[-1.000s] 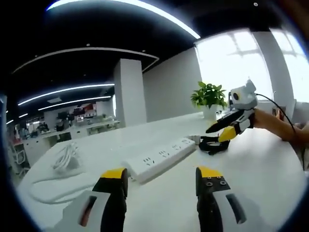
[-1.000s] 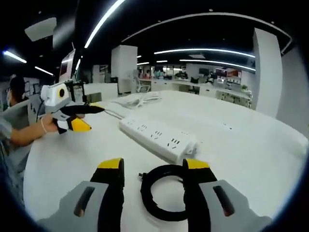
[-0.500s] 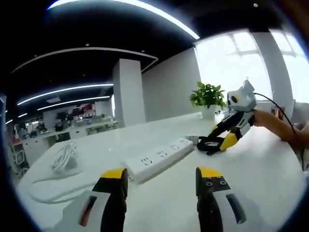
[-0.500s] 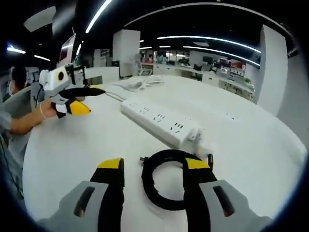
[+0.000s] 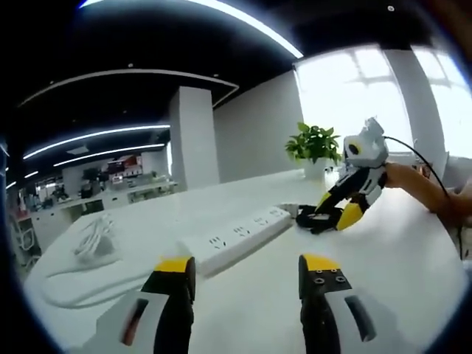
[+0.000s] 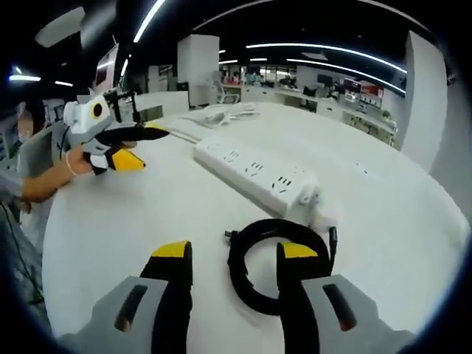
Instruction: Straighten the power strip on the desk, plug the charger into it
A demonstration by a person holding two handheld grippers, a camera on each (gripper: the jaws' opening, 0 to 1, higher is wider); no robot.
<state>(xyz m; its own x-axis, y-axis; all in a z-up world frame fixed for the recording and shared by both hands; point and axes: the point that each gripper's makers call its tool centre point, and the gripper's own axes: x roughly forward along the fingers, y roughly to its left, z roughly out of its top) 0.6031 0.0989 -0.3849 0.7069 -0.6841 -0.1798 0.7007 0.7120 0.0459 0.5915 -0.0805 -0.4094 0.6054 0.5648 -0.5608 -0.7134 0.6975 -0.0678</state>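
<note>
You are working on a wide white desk (image 5: pixel 398 258) in an open-plan office: long strip lights curve across a dark ceiling, a white pillar (image 5: pixel 193 140) stands at mid-frame in the left gripper view, and a potted plant (image 5: pixel 313 144) sits before the bright window at upper right.

The white power strip (image 6: pixel 254 175) lies diagonally across the centre of the right gripper view, its white cord (image 5: pixel 94 243) bundled at the left of the left gripper view. A coiled black cable (image 6: pixel 276 273) lies low in the right gripper view, just in front of the strip's near end; part of its loop is hidden behind your right gripper (image 6: pixel 234 255), whose jaws are spread apart around it. Whether they touch it is unclear. Your left gripper (image 5: pixel 248 267) is likewise spread, holding nothing, hovering short of the strip.

No charger body can be made out, and no writing on the strip is readable.
</note>
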